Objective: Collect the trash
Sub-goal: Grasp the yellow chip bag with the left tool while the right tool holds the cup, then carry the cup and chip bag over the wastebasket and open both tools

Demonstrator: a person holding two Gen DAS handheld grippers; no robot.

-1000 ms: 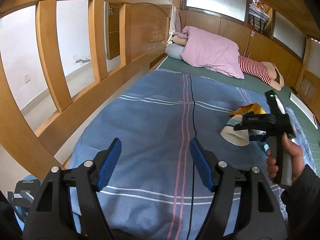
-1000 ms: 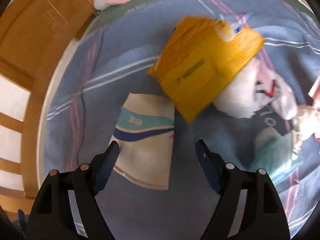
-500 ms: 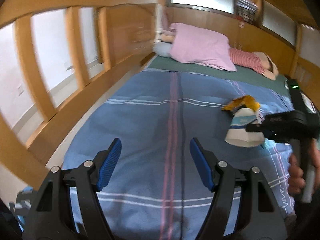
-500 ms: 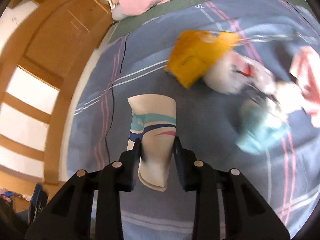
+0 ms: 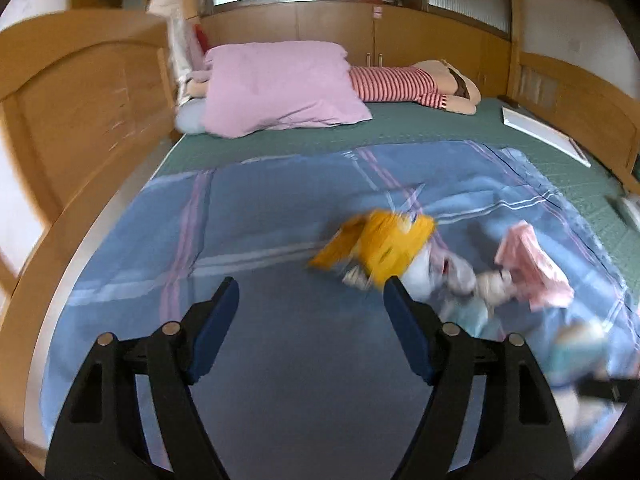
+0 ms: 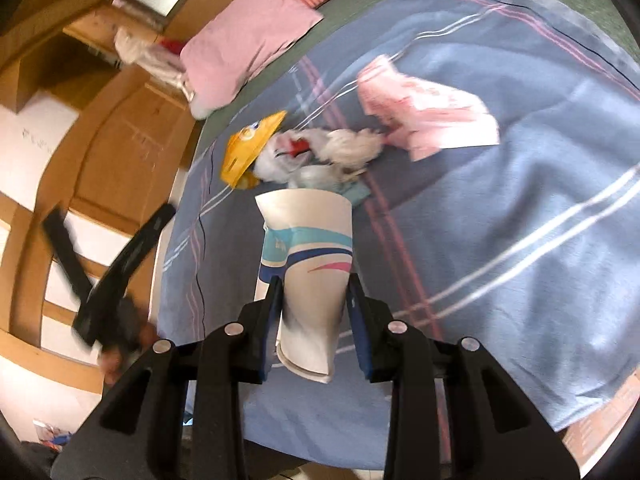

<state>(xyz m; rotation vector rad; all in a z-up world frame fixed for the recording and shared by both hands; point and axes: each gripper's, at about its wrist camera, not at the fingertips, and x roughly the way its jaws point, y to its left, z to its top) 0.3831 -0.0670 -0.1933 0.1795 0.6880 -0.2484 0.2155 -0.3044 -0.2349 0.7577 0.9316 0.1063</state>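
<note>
The right gripper (image 6: 314, 312) is clamped on a squashed paper cup (image 6: 310, 264), its pads pressing both sides, the cup lifted clear of the blue striped blanket (image 6: 500, 200). At twelve o'clock from the cup lies the trash heap: a yellow wrapper (image 6: 248, 150), white crumpled tissue (image 6: 344, 148), and at one o'clock a pink wrapper (image 6: 424, 118). The left gripper (image 5: 310, 320) has just been opening; its jaws stand wide apart over bare blanket, nothing between them, the heap at two o'clock.
</note>
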